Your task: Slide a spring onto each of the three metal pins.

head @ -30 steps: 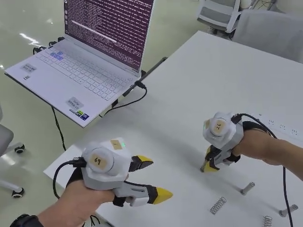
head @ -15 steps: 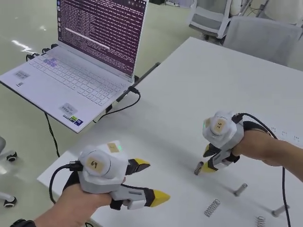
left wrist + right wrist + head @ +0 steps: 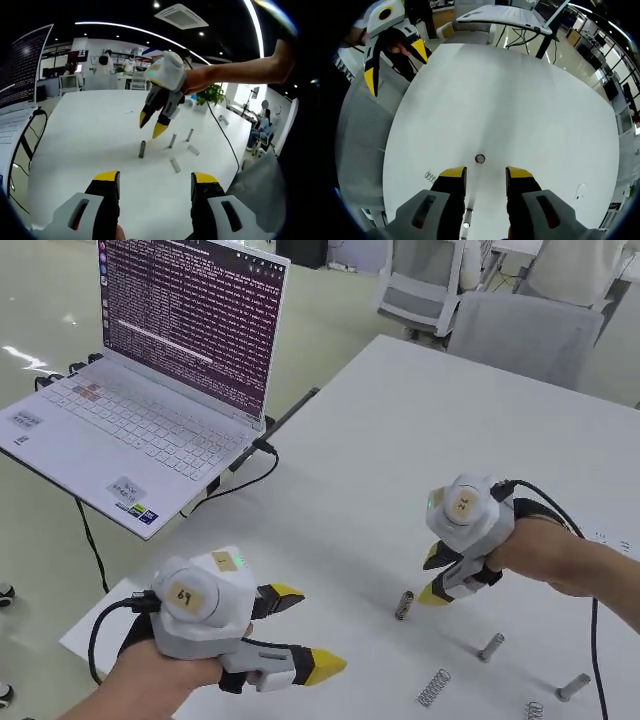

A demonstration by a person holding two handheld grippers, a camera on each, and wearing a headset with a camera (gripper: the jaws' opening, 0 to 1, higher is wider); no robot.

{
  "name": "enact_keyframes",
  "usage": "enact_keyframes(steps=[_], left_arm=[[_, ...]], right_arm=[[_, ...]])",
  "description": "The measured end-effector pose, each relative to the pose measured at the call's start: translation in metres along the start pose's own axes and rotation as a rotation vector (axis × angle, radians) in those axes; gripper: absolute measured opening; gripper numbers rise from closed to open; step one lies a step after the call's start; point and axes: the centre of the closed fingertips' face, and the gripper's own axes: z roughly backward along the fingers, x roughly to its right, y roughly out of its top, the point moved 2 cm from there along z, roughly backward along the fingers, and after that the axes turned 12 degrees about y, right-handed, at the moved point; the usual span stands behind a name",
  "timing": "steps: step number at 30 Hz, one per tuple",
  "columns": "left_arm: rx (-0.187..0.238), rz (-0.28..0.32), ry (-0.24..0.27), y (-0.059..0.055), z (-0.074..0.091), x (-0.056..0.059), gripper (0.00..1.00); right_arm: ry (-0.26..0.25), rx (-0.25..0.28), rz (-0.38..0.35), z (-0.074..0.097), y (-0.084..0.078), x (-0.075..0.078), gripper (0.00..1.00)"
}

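Right fingers (image 3: 451, 176) spread, empty, tips just above pin 1 (image 3: 404, 604), which stands upright just ahead of them and looks ribbed, so probably already sleeved. Left fingers (image 3: 106, 181) spread, empty, well back from the parts.

Spring 1 (image 3: 432, 688) lies flat on the tabletop (image 3: 400, 440), near the right fingers on their side. Spring 2 (image 3: 534, 709) is further behind them. Pin 2 (image 3: 490, 646) sits just behind the right fingers, pin 3 (image 3: 572, 686) beyond it. Both are bare and look upright.

Springs: short, thin bright wire, open coils. Expect them to be very light, to roll on the smooth top, to squash under a hard pinch and to ping out. Pinch lightly across the coils at mid-length and leave one end free to thread. Pins: stiff, plain grey metal, likely to tip if nudged.
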Motion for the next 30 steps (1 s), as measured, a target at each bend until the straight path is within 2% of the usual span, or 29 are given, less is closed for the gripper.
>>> enact_keyframes(steps=[13,22,27,30], left_arm=[[-0.003,-0.023,-0.017,0.002,0.001,0.008,0.52],[-0.005,-0.036,-0.027,0.005,0.001,0.011,0.53],[-0.005,-0.040,-0.030,0.007,0.000,0.012,0.53],[-0.005,-0.042,-0.032,0.008,0.000,0.012,0.53]], right_arm=[[-0.040,0.097,-0.085,0.021,-0.008,-0.003,0.31],[-0.069,0.194,-0.166,0.037,-0.015,-0.004,0.34],[-0.098,0.276,-0.223,0.050,-0.017,-0.001,0.35],[-0.111,0.307,-0.246,0.056,-0.019,-0.001,0.35]])
